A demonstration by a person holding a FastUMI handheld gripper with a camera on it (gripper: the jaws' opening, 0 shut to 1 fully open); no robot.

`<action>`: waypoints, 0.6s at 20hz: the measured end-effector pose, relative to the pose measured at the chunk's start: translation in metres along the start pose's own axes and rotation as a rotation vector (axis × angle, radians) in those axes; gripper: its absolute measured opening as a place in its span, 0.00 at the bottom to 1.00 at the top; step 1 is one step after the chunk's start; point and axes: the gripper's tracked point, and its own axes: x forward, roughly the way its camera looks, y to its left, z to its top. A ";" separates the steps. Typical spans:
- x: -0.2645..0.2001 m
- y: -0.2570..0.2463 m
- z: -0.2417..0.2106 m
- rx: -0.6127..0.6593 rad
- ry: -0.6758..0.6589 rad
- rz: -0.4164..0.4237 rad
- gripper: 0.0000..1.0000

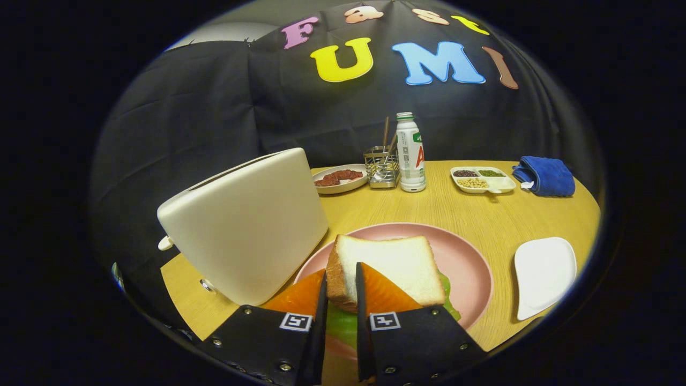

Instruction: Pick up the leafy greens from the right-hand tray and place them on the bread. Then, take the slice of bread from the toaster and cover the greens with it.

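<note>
- Looks nearly wrapped imo: top bread slice (394,268) sits tilted over the leafy greens (343,324) on the pink plate (466,262), green poking out at the near edge & right side.
- My gripper (341,300) is closed down to a narrow gap w/ the slice's near edge pinched between the fingers, so what's left looks like letting go & backing off.
- Can't tell if there's a bottom slice under the greens.
- White tray (544,276) on the right: bare.
- Toaster (246,225) just left of the plate, slot hidden from me.
- Far side: dish of red stuff (339,178), divided tray of beans (482,179), wire caddy (381,167), bottle (411,153), blue cloth (544,176).
</note>
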 end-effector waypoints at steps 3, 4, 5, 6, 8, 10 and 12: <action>-0.002 0.010 -0.004 0.025 0.010 0.036 0.41; 0.002 0.009 0.000 0.022 -0.006 0.033 0.45; 0.003 0.009 -0.002 0.024 0.001 0.032 0.44; 0.002 0.010 -0.002 0.019 -0.005 0.032 0.44; 0.003 0.010 -0.003 0.012 -0.008 0.033 0.44; 0.003 0.010 -0.001 0.004 -0.016 0.034 0.44; 0.002 0.010 -0.001 0.002 -0.014 0.034 0.44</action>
